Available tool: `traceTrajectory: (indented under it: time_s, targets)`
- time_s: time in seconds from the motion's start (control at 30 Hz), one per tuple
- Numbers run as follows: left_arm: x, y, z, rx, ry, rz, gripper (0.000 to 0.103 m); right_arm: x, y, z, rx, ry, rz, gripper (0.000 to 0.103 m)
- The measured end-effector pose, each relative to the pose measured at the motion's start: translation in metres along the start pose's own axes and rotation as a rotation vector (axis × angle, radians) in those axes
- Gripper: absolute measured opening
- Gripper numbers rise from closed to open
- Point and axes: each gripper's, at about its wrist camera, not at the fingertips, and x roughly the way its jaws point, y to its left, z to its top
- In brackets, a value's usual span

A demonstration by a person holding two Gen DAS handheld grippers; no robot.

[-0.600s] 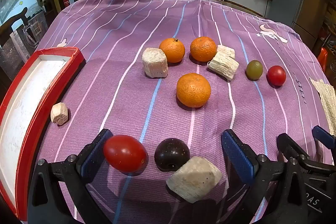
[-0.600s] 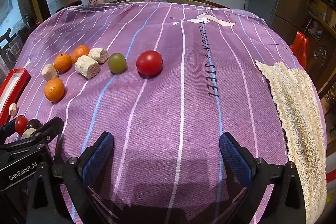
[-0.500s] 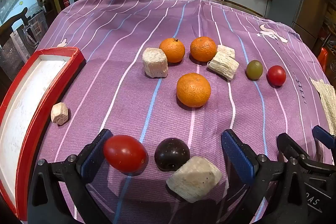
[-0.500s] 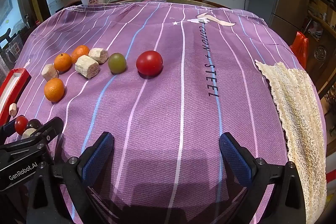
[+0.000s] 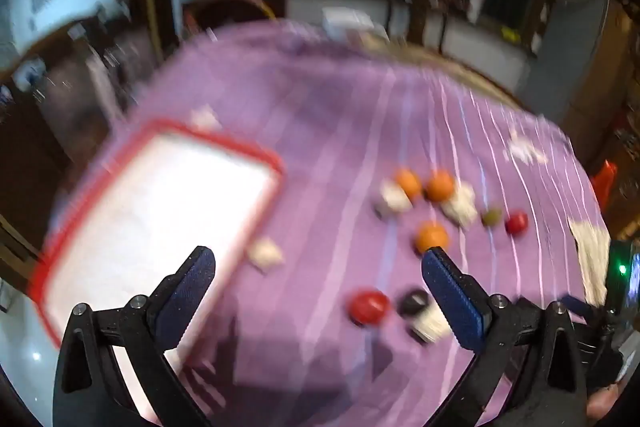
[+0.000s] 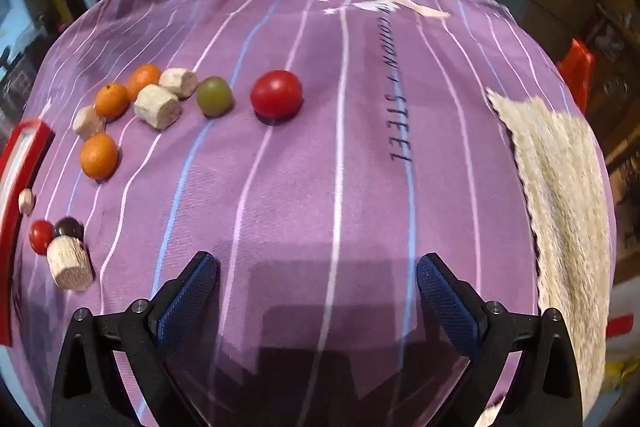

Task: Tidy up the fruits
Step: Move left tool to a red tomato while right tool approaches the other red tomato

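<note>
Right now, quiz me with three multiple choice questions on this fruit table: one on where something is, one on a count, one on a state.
1. Where is the green fruit?
A. Between a beige chunk and the larger red fruit
B. In the red tray
C. On the woven mat

2. How many oranges?
A. One
B. Three
C. Five

3. The right gripper is:
A. Shut on an orange
B. Open and empty
C. Holding the mat

Answers: 1 A, it lies between them. 2 B, three orange fruits show. 3 B, its fingers are apart over bare cloth.
</note>
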Motion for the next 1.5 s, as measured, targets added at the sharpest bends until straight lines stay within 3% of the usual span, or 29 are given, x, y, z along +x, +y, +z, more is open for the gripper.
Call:
traceTrajectory:
  time_s: [0.1, 0.2, 0.27, 0.33, 0.47, 0.77, 1.17, 1.5]
  targets:
    - [-0.007, 0.015, 0.011, 0.005, -0.011, 0.019, 0.103, -0.010, -0.005, -0.002, 0.042, -0.022, 0.002, 0.103]
    - [0.001, 0.021, 0.009, 0.009, 0.092, -0.003, 0.103, -0.021, -0.002, -0.001, 0.062, -0.045, 0.021, 0.103]
    - [0.011, 0.019, -0.001, -0.008, 0.142, -0.030, 0.093, -0.027, 0.005, 0.001, 0.056, -0.060, 0.040, 0.103]
    - [0.017, 0.019, -0.008, -0.014, 0.181, -0.059, 0.071, -0.033, 0.013, 0.002, 0.035, -0.069, 0.068, 0.102]
    - [0.024, 0.015, -0.018, -0.014, 0.215, -0.087, 0.055, -0.038, 0.031, -0.002, -0.013, -0.075, 0.097, 0.100]
    - [0.024, 0.005, -0.019, 0.026, 0.234, -0.083, 0.055, -0.035, 0.039, -0.007, -0.028, -0.054, 0.140, 0.084]
    - [0.028, -0.010, -0.020, 0.100, 0.239, -0.049, 0.055, -0.028, 0.036, -0.005, -0.023, -0.036, 0.131, 0.084]
    - [0.044, -0.019, -0.028, 0.106, 0.285, -0.074, 0.055, -0.020, 0.034, -0.003, -0.039, -0.035, 0.144, 0.084]
